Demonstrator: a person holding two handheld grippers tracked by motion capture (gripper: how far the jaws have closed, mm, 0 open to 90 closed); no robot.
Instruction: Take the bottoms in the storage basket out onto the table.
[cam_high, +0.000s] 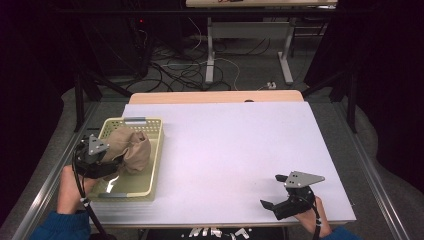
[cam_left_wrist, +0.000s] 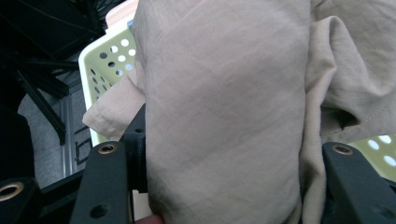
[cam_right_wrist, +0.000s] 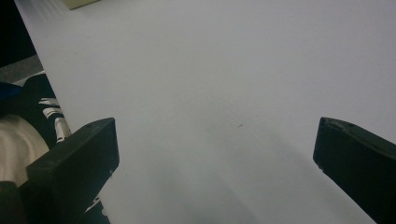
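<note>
At the left of the high view, the left gripper (cam_high: 111, 159) is clamped on a tan cloth (cam_high: 131, 149), its jaws pressed into the bunched fabric over the pale yellow basket (cam_high: 156, 150). In the left gripper view the cloth (cam_left_wrist: 224, 116) fills the middle of the frame as a thick fold running between the two black jaws at the lower corners, and a strip of the perforated basket wall (cam_left_wrist: 100, 58) shows at the upper left. The cloth sits heaped in the far half of the basket, rising above its rim, while the near half of the basket floor lies bare. The basket rests on the left edge of the white table (cam_high: 235, 150).

At the lower right of the high view, the right gripper (cam_high: 272, 192) has its jaws spread wide with nothing between them, held just over the table near its front edge. In the right gripper view the two jaws stand far apart at the bottom corners, with bare white table (cam_right_wrist: 210, 93) between them.
</note>
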